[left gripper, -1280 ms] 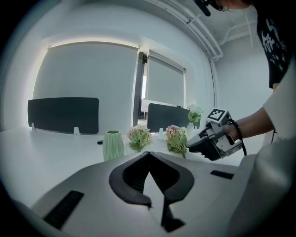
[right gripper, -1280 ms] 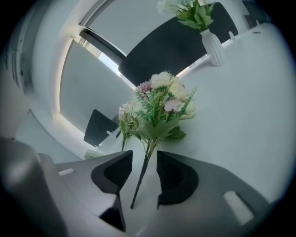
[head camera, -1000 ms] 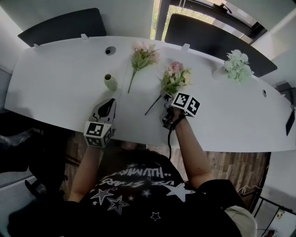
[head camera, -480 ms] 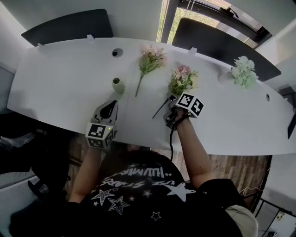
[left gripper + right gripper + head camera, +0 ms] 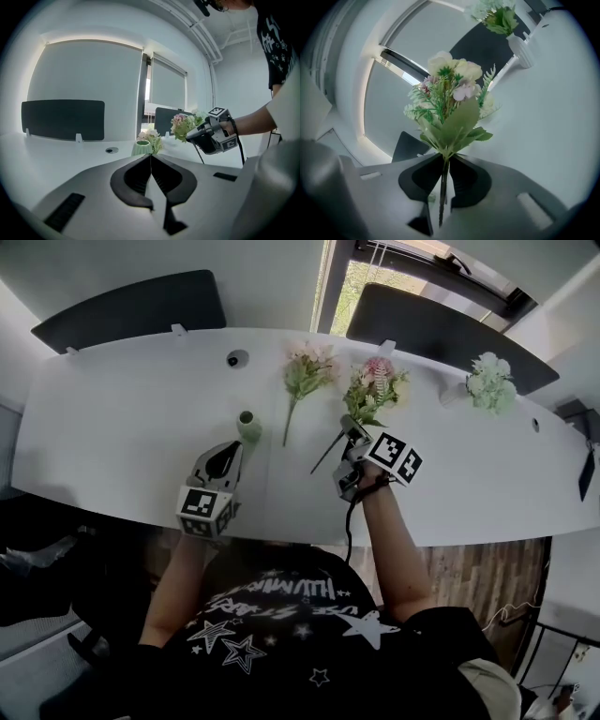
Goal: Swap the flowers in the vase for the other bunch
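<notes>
A small green vase [image 5: 248, 426] stands empty on the white table [image 5: 122, 418]. My left gripper [image 5: 227, 450] sits just in front of it, shut and holding nothing; in the left gripper view the vase [image 5: 141, 148] is right beyond the closed gripper [image 5: 151, 157]. A pale pink bunch [image 5: 306, 369] lies flat behind the vase. My right gripper [image 5: 352, 429] has just been closing and is shut on the stem of the second bunch [image 5: 377, 382], held up off the table. In the right gripper view, that bunch [image 5: 449, 104] rises from between the jaws of the right gripper [image 5: 443, 163].
A white vase [image 5: 448, 390] with white-green flowers [image 5: 487, 377] stands at the far right of the table. Two dark chairs [image 5: 131, 307] stand behind the far edge. A round cable hole [image 5: 236, 359] lies near the back.
The right gripper closed on the stem of the pink-and-green bunch and lifted it off the table. The left gripper edged closer to the green vase.
</notes>
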Demonstrator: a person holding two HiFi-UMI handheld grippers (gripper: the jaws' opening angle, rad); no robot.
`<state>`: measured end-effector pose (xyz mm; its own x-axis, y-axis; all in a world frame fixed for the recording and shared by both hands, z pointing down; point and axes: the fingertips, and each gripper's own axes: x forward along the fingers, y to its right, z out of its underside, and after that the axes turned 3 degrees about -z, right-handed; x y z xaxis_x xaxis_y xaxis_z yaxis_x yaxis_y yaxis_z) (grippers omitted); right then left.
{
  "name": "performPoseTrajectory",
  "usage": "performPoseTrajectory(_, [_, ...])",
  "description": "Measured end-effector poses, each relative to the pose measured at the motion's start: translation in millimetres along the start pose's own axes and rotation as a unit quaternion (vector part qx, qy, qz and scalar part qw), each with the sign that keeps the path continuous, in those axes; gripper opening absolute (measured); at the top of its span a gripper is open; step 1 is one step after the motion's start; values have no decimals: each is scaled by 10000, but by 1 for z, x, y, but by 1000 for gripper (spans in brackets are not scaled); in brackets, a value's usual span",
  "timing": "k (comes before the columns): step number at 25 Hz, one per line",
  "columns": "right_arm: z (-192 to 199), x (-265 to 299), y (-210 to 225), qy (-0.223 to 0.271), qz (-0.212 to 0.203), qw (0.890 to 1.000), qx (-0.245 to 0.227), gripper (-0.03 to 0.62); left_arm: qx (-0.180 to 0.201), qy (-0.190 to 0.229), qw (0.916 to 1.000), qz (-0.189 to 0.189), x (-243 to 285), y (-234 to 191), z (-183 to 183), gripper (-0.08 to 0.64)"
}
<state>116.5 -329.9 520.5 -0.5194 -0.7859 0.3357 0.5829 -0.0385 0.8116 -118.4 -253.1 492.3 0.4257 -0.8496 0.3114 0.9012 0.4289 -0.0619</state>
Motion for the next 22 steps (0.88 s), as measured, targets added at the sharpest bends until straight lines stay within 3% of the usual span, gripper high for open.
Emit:
performPoseTrajectory(6, [-18,-2,-67,572,-580,9955,-475,49,30,178,9996,204,2,-10,-17,9])
performPoseTrajectory(13, [-21,4,-137,882,-1253,9799,-1277,51,466,265,9965,646,12,-5,-17,213])
performPoseTrajectory(17, [-17,10,-173,937,-1631,9685,-1630,51,320,330,9963,732,21,-6,-12,304])
performPoseTrajectory(22, [-9,22,-196,853,-1778,9597,-2001,51,281,121,9962,810,34,-5,-4,331])
